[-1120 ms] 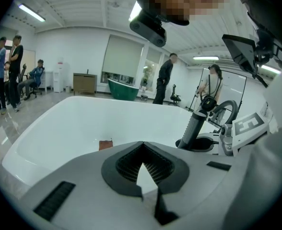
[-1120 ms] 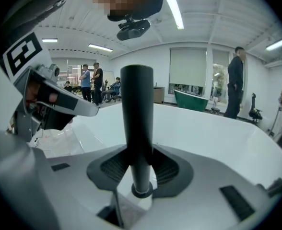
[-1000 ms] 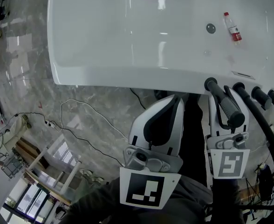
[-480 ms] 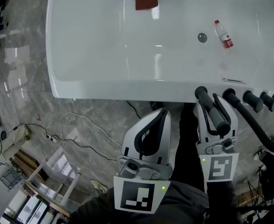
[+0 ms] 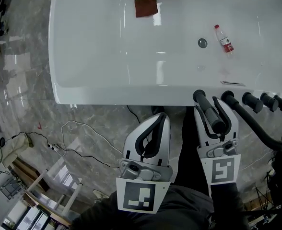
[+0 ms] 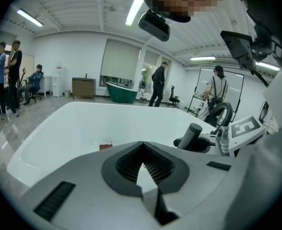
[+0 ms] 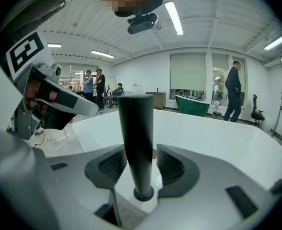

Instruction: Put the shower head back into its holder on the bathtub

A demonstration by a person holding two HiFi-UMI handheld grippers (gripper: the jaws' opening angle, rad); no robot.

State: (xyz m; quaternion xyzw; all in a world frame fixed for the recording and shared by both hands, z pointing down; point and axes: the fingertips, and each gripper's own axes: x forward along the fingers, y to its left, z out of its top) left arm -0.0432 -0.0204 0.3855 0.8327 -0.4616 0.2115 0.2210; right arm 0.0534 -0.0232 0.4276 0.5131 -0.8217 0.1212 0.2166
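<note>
A black shower head handle [image 5: 205, 104] is clamped in my right gripper [image 5: 213, 111], its tip at the white bathtub's near rim [image 5: 131, 96]. Seen from the right gripper view, the handle [image 7: 136, 138] stands upright between the pads of the right gripper [image 7: 137, 166]. A black hose [image 5: 256, 128] curves from the rim fittings off to the right. Three black knobs [image 5: 267, 100] sit on the rim to the right of the handle. To the left, my left gripper [image 5: 159, 120] hovers over the marble floor, shut and empty. In the left gripper view, the left gripper [image 6: 143, 164] has its pads meeting.
Inside the tub lie a red-brown cloth [image 5: 145, 7], a small plastic bottle [image 5: 223, 38] and the drain [image 5: 202, 43]. Cables [image 5: 78, 138] trail over the marble floor on the left. People stand in the room behind the tub [image 6: 158, 84].
Both grippers have shifted left and slightly up in the head view, staying by the tub's near rim. The right gripper keeps its hold on the handle. The tub contents now appear lower in view.
</note>
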